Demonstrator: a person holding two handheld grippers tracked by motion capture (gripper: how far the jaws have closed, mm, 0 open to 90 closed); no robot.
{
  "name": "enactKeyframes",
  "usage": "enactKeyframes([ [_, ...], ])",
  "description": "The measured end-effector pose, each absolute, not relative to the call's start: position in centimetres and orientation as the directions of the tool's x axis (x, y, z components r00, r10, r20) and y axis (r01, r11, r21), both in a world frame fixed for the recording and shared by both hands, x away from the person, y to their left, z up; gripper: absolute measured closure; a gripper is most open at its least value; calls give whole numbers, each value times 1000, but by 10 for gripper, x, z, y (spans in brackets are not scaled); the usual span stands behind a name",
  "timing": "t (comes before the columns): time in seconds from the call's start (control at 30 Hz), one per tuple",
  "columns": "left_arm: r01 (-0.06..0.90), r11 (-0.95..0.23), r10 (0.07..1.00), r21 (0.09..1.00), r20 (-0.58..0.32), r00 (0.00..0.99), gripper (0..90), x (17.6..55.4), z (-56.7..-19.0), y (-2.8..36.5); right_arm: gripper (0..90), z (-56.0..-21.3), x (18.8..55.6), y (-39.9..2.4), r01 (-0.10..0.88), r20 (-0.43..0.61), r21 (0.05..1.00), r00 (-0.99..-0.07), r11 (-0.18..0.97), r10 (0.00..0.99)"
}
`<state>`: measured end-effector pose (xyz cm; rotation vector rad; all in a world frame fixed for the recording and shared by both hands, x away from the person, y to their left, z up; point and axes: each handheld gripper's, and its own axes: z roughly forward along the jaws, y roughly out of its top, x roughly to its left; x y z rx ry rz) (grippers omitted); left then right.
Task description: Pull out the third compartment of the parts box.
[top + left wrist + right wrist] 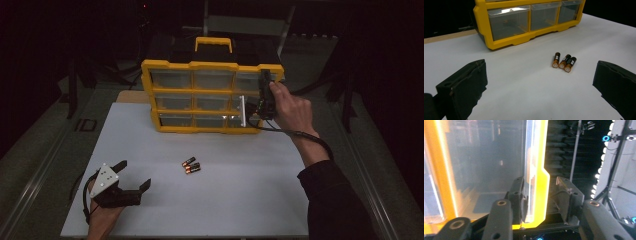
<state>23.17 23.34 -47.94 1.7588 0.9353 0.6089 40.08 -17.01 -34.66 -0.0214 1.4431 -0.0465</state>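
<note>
One hand right of centre holds the right gripper (262, 97) level at the yellow organizer (172, 65), jaws approx. half-open astride its side edge, grip unclear.

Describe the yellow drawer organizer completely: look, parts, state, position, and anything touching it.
The yellow drawer organizer stands upright at the far end of the white table: a yellow plastic frame with a carry handle on top and three rows of clear drawers. The right gripper straddles its right edge, one jaw against the clear drawer front, the other outside the frame.
</note>
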Motion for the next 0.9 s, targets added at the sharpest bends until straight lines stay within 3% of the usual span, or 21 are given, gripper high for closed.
enactKeyframes([
  [0.33,308,-187,820,933,-24,572,0,232,-479,234,788,-345,405,-170,31,-996,-60,61,998,-61],
  [0.9,308,-189,820,932,-22,572,0,231,-479,233,794,-342,400,-167,43,-998,-54,16,998,-55],
])
